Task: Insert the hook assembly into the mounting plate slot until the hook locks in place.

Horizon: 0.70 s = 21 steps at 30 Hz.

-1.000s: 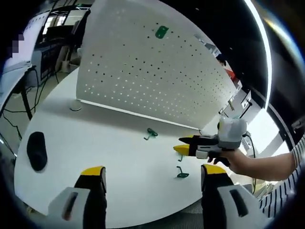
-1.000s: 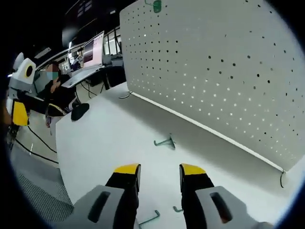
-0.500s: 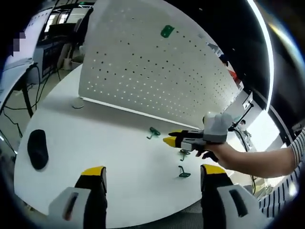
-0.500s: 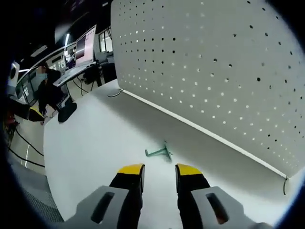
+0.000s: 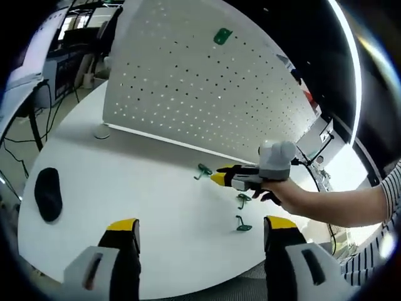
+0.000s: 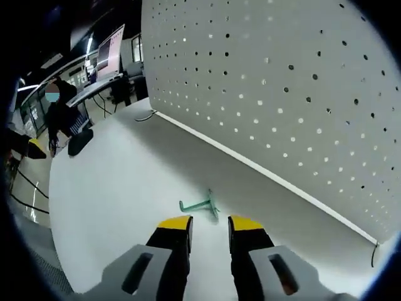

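A white round desk (image 5: 125, 188) carries the scene, its surface evenly lit. Beyond its far edge in the right gripper view stands an office desk (image 6: 103, 88) with 1 lit monitor (image 6: 108, 55) on it, and a seated person (image 6: 57, 113) beside it. In the left gripper view, dark cables (image 5: 44, 119) hang from another work surface at the left, and a bright ceiling light strip (image 5: 348, 56) curves overhead.

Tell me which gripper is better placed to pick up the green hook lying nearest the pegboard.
Probably the right gripper: its open jaws point at the green hook, just beyond their tips on the table. The left gripper sits farther back, near the table edge.
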{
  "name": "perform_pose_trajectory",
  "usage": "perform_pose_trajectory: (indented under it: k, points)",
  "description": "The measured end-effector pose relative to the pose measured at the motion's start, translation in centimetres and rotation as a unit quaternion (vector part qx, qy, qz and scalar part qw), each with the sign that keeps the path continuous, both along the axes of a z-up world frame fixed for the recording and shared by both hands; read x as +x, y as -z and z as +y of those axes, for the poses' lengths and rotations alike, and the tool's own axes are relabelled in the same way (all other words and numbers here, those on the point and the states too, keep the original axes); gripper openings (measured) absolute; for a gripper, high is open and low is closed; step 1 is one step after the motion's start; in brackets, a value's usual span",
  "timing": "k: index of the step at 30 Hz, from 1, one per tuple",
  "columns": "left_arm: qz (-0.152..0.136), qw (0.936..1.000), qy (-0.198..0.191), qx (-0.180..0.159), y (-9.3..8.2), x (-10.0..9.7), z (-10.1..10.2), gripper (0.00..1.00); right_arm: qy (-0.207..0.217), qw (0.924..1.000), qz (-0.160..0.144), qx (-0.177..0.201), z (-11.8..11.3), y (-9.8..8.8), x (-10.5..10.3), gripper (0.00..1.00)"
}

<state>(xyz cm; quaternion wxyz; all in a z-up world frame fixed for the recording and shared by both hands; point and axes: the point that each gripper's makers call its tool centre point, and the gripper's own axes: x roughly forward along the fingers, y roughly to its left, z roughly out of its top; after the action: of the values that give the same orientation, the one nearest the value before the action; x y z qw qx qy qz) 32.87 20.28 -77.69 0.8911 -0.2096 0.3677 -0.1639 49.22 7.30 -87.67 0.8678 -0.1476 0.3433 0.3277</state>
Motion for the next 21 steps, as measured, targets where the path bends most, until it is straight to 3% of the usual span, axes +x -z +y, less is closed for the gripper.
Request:
perform_pose_trajectory:
  k: [3, 9, 21]
  points:
    - [0.004, 1.0000, 0.004, 0.003, 0.3, 0.1, -0.2, 0.83, -0.017, 0.9997, -0.006, -0.017, -0.1, 0.4, 0.5, 0.16]
    - [0.006, 0.9999, 0.008, 0.002, 0.3, 0.3, -0.4, 0.83, -0.017, 0.9997, -0.004, -0.016, 0.1, 0.6, 1.3, 0.14]
    - [0.008, 1.0000, 0.005, -0.001, 0.3, 0.5, -0.1, 0.82, -0.060, 0.9974, 0.006, -0.039, 0.9, 1.9, 1.4, 0.10]
